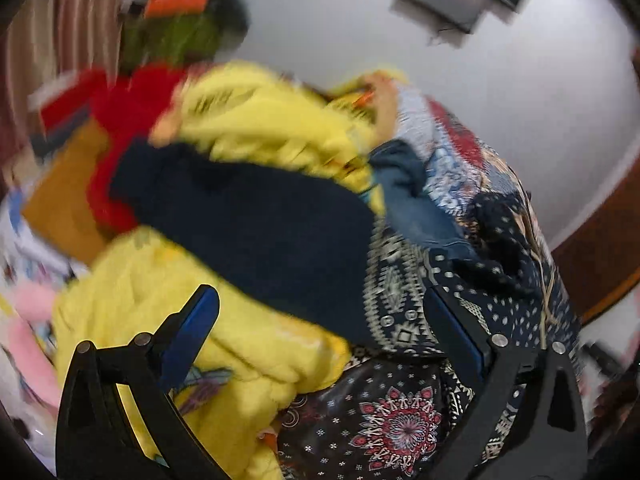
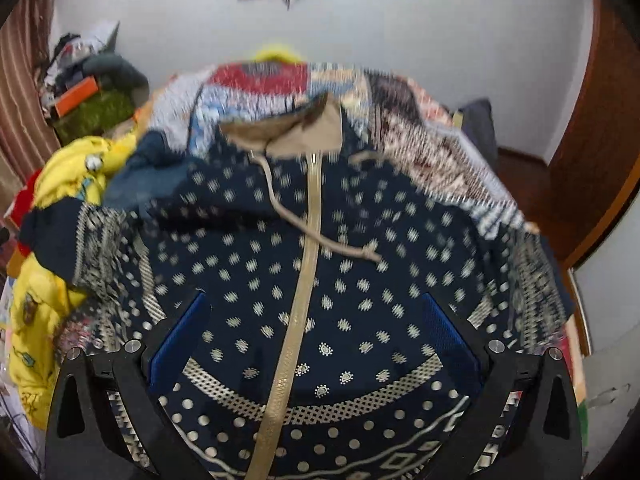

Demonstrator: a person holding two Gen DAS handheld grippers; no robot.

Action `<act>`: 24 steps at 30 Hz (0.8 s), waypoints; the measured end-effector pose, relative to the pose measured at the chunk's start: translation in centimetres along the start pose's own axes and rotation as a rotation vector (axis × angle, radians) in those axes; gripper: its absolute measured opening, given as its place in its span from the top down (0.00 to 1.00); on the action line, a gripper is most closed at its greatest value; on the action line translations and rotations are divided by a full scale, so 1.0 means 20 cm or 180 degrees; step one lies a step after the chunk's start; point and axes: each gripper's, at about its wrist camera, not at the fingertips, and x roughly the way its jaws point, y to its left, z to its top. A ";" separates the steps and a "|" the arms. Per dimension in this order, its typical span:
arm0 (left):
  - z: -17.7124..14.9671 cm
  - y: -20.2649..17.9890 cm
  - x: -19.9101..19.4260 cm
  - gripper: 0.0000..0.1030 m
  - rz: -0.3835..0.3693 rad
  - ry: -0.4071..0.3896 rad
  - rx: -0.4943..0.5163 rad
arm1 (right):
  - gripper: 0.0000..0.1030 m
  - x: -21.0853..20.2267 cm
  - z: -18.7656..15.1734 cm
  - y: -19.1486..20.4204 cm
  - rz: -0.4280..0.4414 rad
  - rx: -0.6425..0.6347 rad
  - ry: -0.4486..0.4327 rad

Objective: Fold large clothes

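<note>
Hooded jacket (image 2: 344,264), navy with pale dots and a gold zip, lies front-up and spread across a patchwork-covered bed, its tan-lined hood (image 2: 296,132) toward the white wall. The right tongs (image 2: 316,332) hover over the jacket's lower front, spread wide and holding nothing, the zip running up between them. The left tongs (image 1: 320,320), also wide apart and empty, hang over the jacket's left side, where a dark navy sleeve (image 1: 248,216) drapes across a heap of yellow clothing (image 1: 160,328). Both views are smeared by motion, so fine detail is uncertain. The likeliest trouble lies at that heap: a grab made there could catch yellow fabric along with the sleeve, dragging a second garment into the fold. A loose drawcord (image 2: 320,236) lying across the jacket's chest could also snag or get trapped inside a crease. A blue denim piece (image 2: 148,172) sits just beside the jacket's left shoulder and may be pulled along.
</note>
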 end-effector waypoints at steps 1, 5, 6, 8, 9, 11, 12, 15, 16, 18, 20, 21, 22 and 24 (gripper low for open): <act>0.00 0.07 0.04 0.01 -0.0078 0.0098 -0.0143 | 0.00 0.02 0.00 0.00 0.0014 0.0009 0.0039; 0.02 0.25 0.17 0.11 -0.0364 0.0297 -0.0640 | 0.00 0.11 0.00 -0.02 0.0091 0.0110 0.0213; 0.03 0.30 0.21 0.12 -0.0463 0.0320 -0.0746 | 0.00 0.12 -0.01 -0.02 0.0096 0.0122 0.0246; 0.05 0.37 0.26 0.12 -0.0414 0.0316 -0.0901 | 0.00 0.14 -0.01 -0.02 0.0102 0.0137 0.0280; 0.06 0.39 0.28 0.12 -0.0402 0.0328 -0.0964 | 0.00 0.14 -0.01 -0.02 0.0103 0.0142 0.0288; 0.07 0.45 0.34 0.15 -0.0415 0.0377 -0.1140 | 0.00 0.15 -0.01 -0.03 0.0089 0.0153 0.0294; 0.08 0.48 0.37 0.15 -0.0443 0.0383 -0.1222 | 0.00 0.14 -0.01 -0.03 0.0083 0.0159 0.0289; 0.11 0.48 0.42 0.17 -0.0392 0.0299 -0.1241 | 0.00 0.13 0.00 -0.04 0.0074 0.0180 0.0259; 0.13 0.47 0.42 0.20 -0.0318 0.0252 -0.1208 | 0.00 0.13 0.00 -0.05 0.0070 0.0188 0.0252; 0.16 0.43 0.43 0.50 -0.0123 0.0233 -0.1088 | 0.00 0.11 0.01 -0.05 0.0069 0.0207 0.0227; 0.18 0.40 0.45 0.80 0.0059 0.0339 -0.1001 | 0.00 0.09 0.01 -0.06 0.0066 0.0215 0.0206; 0.19 0.37 0.46 0.90 0.0222 0.0383 -0.0930 | 0.00 0.08 0.01 -0.06 0.0064 0.0216 0.0195; 0.19 0.34 0.45 0.93 0.0336 0.0374 -0.0863 | 0.00 0.07 0.01 -0.07 0.0058 0.0214 0.0177; 0.21 0.26 0.39 0.97 0.0489 0.0257 -0.0658 | 0.00 0.03 0.01 -0.08 0.0020 0.0200 0.0123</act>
